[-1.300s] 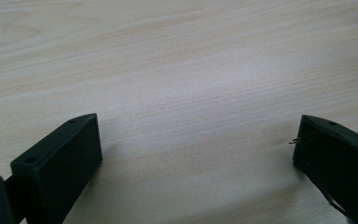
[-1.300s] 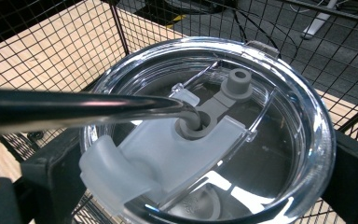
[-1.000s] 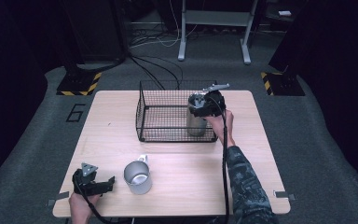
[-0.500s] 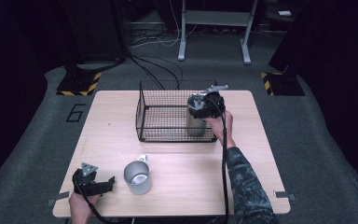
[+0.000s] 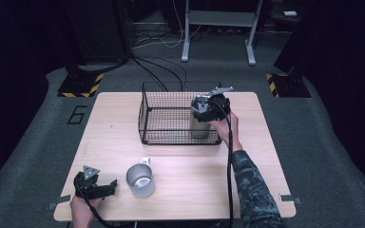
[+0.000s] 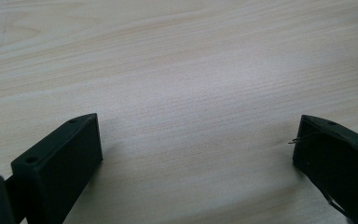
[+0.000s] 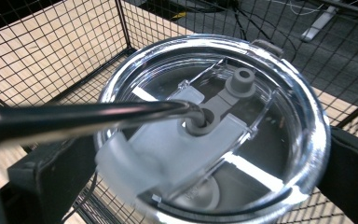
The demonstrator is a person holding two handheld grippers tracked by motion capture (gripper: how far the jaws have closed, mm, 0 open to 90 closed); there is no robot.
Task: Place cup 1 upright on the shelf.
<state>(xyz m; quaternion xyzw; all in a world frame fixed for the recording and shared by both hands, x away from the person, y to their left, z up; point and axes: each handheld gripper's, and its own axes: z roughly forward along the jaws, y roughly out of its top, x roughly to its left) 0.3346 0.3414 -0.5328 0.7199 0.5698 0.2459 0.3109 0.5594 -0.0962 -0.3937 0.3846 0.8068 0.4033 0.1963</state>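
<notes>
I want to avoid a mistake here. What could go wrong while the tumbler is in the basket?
1. The right tool grips the tumbler just under its lid; it could slip or tip.
2. The tumbler sits close to the basket wall, so it may catch the wire.
3. The straw crosses the camera, hiding part of the grip.

Steel lidded tumbler [image 5: 200,124] upright, basket's [image 5: 166,137] right corner

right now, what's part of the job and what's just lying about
In the job:
- right gripper, clamped round the lidded tumbler
- wire basket, where the tumbler stands

Lying about:
- steel mug on the table
- left gripper, open, idle
</notes>
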